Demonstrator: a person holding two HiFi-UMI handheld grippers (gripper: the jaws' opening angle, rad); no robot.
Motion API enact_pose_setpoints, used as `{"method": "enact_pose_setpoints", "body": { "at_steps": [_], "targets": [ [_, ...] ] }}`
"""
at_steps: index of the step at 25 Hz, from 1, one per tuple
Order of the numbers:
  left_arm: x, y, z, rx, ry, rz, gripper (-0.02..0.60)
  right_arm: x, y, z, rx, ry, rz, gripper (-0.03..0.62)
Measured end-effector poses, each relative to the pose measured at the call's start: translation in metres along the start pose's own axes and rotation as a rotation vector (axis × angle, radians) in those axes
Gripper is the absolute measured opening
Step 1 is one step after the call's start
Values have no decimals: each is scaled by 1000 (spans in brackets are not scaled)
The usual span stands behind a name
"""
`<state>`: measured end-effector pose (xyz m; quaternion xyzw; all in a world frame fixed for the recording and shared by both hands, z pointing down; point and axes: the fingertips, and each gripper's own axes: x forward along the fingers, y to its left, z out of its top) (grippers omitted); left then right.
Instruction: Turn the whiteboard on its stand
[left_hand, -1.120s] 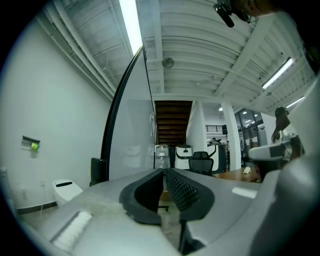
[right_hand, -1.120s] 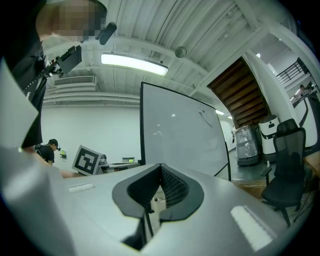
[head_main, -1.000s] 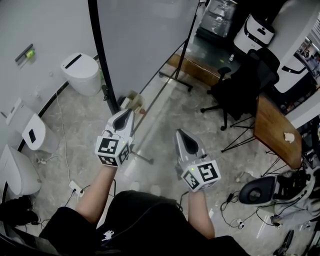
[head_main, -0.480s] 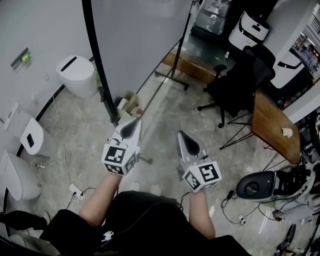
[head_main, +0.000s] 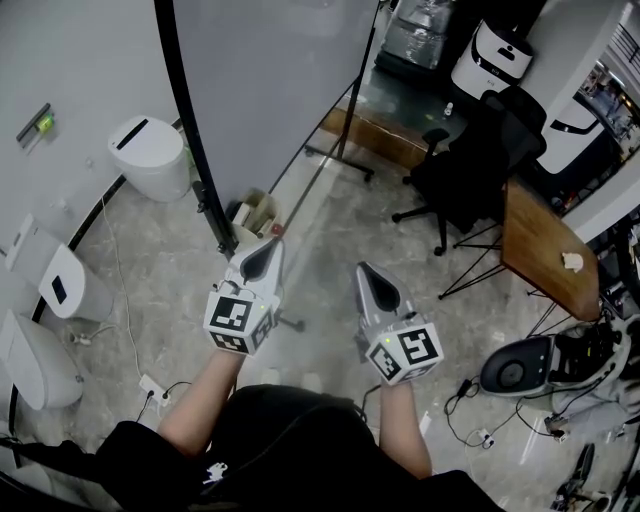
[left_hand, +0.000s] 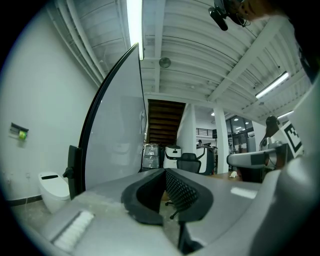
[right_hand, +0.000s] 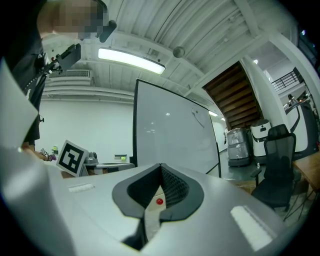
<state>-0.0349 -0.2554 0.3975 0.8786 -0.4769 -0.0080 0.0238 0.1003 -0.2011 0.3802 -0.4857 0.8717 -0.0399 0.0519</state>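
Observation:
The whiteboard (head_main: 275, 90) is a tall pale panel in a black frame, standing on a wheeled stand whose black post (head_main: 192, 160) rises at its left edge. My left gripper (head_main: 267, 245) hovers low in front of the stand's foot, just right of the post, shut with nothing in it. The right gripper (head_main: 363, 270) hangs beside it, also shut and empty, apart from the board. In the left gripper view the board (left_hand: 112, 142) stands edge-on beyond the shut jaws of my left gripper (left_hand: 164, 173). The right gripper view shows the board's face (right_hand: 170, 140) behind my right gripper (right_hand: 160, 167).
A small box (head_main: 255, 212) of items sits on the stand's foot. A white bin-like unit (head_main: 150, 155) stands to the left by the wall. A black office chair (head_main: 465, 175) and a wooden table (head_main: 545, 250) lie to the right. Cables (head_main: 150, 380) trail on the floor.
My left gripper has drifted a little right and back from the stand's post, and its jaws have come fully together. The right gripper has hardly moved.

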Motion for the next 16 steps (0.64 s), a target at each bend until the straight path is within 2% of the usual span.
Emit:
{"method": "enact_pose_setpoints", "body": {
  "at_steps": [16],
  "targets": [
    [13,27,-3,12,15,11,5,33,0,-2,-14,5,27,8]
  ]
}}
